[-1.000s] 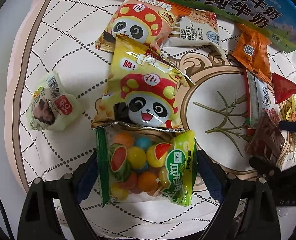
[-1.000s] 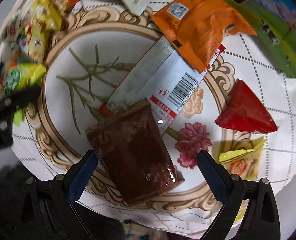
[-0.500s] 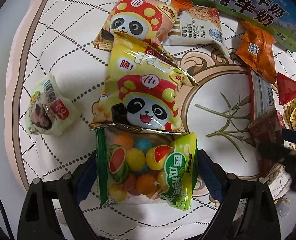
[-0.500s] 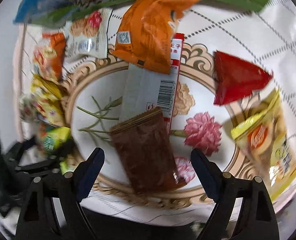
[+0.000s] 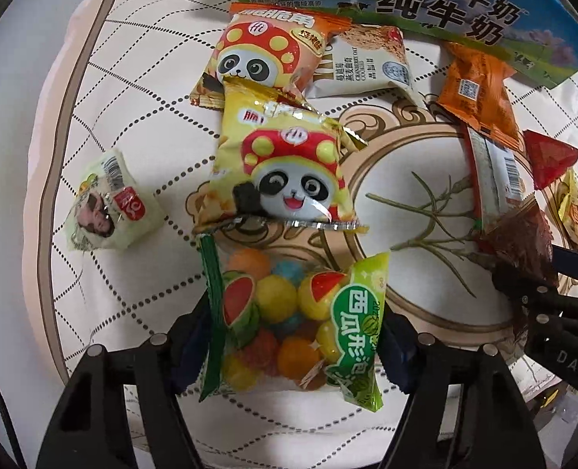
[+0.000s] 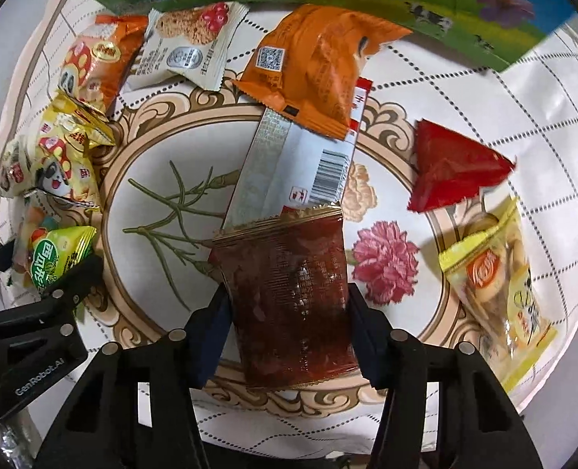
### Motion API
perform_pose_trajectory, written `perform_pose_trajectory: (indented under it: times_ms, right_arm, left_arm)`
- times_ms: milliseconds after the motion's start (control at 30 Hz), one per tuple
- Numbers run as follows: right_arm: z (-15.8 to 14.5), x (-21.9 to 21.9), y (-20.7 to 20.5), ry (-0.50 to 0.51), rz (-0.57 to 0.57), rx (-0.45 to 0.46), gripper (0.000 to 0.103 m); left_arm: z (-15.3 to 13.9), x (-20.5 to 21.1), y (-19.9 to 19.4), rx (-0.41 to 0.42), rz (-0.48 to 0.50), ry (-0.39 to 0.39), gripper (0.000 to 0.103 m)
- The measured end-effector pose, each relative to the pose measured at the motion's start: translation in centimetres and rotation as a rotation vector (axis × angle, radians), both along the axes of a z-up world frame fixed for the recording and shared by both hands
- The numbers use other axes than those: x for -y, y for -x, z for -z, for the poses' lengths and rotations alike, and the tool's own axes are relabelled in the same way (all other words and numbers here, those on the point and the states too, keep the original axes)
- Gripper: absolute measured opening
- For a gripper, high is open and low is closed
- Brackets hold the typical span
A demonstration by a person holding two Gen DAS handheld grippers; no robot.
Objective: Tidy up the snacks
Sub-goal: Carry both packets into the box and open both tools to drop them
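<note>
A green bag of coloured candy balls [image 5: 289, 305] lies on the patterned cloth, and my left gripper [image 5: 295, 336] points down over it. Its jaws are closing, and both pads press the bag's sides, which buckle inward. In the right wrist view a dark brown foil packet [image 6: 289, 273] sits between the pads of my right gripper [image 6: 289, 312]. These jaws are closing too and touch both long edges of the packet. The packet's top end rests on a long white packet with a barcode [image 6: 300, 164]. Each gripper shows at the edge of the other's view.
Two panda snack bags [image 5: 285, 179], an oat cookie pack [image 5: 371, 62], an orange packet [image 6: 316, 66], a red triangular pack [image 6: 453, 168], a yellow pack [image 6: 496, 285] and a small wrapped snack [image 5: 109, 203] lie around. A blue-green milk carton [image 5: 445, 4] borders the far side.
Both pairs of jaws have closed in from wide apart onto their packets. The candy bag's sides have crumpled between the pads. The right view has rolled so the brown packet stands more upright.
</note>
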State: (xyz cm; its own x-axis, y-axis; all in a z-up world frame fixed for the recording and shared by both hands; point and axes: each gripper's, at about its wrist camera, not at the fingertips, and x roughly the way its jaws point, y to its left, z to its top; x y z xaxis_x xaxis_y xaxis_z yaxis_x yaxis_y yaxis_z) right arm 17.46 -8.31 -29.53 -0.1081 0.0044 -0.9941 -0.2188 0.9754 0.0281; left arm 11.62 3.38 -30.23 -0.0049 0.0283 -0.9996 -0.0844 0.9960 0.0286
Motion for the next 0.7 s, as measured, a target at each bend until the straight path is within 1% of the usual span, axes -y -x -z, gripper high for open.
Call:
perform_pose_trajectory:
  times_ms: [100,200,333,367,400,433,467,500,567,633,700]
  right_arm:
    - [-1.2,1.6,1.2,-0.048,0.04,0.0,0.058]
    - [-2.8,1.2,1.7,-0.11,0.091,0.003,0.058]
    - [-5.4,3.5,1.8,-0.195,0.16,0.021,0.058]
    - [-6.2,3.8,1.4,-0.22,0.18,0.027,0.058]
    - [-7.4,4.7,0.0,-0.242,0.197,0.035,0.058]
    - [-8.4,5.4,0.2,-0.264,0.212,0.048,0.058]
    - [-9.5,5.8,0.2,-0.282,0.225,0.063,0.058]
    - [-10.4,5.1,-0.2,-0.301,0.241,0.081,0.058]
    - [-12.3,6.3,-0.7,-0.338,0.266,0.122,0.058]
    - [-12.7,6.0,-2.0,-0.365,0.282,0.165,0.058]
    - [-15.3,6.6,-3.9,-0.381,0.298,0.21,0.058]
  left_arm:
    - [-0.4,0.6,0.6,0.007,-0.003,0.009,0.071]
    - [-0.9,0.6,1.2,0.013,-0.013,0.024,0.071]
    - [-3.3,0.7,1.9,0.039,-0.031,0.078,0.071]
    - [-4.2,0.4,1.7,0.055,-0.032,0.09,0.071]
    - [-5.0,0.4,1.5,0.072,-0.032,0.102,0.071]
    - [-6.0,0.5,1.3,0.091,-0.033,0.114,0.071]
    - [-7.3,0.6,0.8,0.118,-0.033,0.129,0.071]
    - [-8.5,0.6,0.3,0.145,-0.032,0.142,0.071]
    - [-10.9,0.6,-1.0,0.196,-0.023,0.158,0.071]
    - [-13.0,0.2,-3.4,0.246,-0.014,0.168,0.071]
    - [-15.1,-0.4,-6.7,0.29,-0.005,0.174,0.071]
